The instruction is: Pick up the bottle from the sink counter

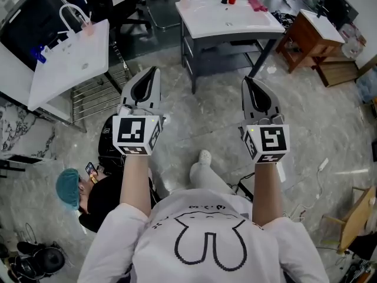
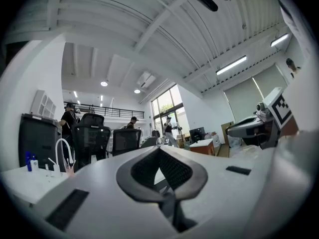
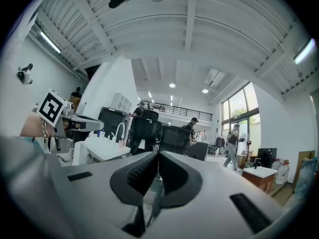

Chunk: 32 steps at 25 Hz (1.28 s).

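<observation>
We take the small blue bottle [image 1: 38, 54] at the left end of the white sink table [image 1: 76, 69] to be our target, though it is too small to be sure. It stands well apart from both claws, off to the left.

We judge it to be light, stiff plastic, probably smooth and easy to tip. We would therefore close on its body below the cap, squarely across the middle.

The left claw [image 1: 154, 71] and right claw [image 1: 246, 80] are both pressed closed with nothing between the jaws, held side by side above the floor [image 1: 200, 117].

The head view lays out the table, its arched faucet [image 1: 73, 13] and a second sink table [image 1: 230, 22] farther ahead. Only the left gripper view shows the bottle from the side, upright near the faucet.
</observation>
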{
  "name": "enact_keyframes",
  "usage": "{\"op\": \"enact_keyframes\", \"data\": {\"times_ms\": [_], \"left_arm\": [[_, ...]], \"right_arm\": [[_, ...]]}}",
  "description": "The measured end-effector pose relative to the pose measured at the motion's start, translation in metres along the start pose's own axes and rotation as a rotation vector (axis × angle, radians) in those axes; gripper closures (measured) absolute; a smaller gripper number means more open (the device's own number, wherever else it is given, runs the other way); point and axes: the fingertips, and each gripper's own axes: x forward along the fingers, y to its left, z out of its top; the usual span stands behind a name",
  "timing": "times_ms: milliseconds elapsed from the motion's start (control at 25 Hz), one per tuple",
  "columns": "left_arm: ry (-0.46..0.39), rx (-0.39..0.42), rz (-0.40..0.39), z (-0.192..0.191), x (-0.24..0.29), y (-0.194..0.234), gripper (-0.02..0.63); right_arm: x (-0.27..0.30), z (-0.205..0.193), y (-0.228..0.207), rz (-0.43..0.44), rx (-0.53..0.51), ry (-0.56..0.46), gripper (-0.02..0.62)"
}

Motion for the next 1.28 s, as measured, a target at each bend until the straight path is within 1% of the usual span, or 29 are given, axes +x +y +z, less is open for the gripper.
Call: {"op": "enact_keyframes", "data": {"times_ms": [200,440,600,760,1000,1280], "left_arm": [[0.013,-0.001,0.042,-0.007,0.05,0.022,0.597],[0.017,0.005,0.09,-0.009,0.119,0.039,0.597],[0.027,0.003,0.111,-0.009,0.156,0.051,0.598],[0.03,-0.006,0.122,-0.015,0.18,0.054,0.597],[0.045,-0.012,0.119,-0.026,0.203,0.055,0.597],[0.043,-0.019,0.112,-0.035,0.239,0.067,0.597]], "right_arm": [[0.06,0.0,-0.025,0.044,0.005,-0.031,0.565],[0.13,-0.009,-0.067,0.09,0.004,-0.034,0.565],[0.168,-0.006,-0.089,0.113,0.004,-0.039,0.565],[0.189,-0.013,-0.105,0.119,0.005,-0.036,0.565],[0.206,-0.025,-0.118,0.122,0.019,-0.024,0.565],[0.235,-0.034,-0.136,0.11,0.024,-0.022,0.565]]}}
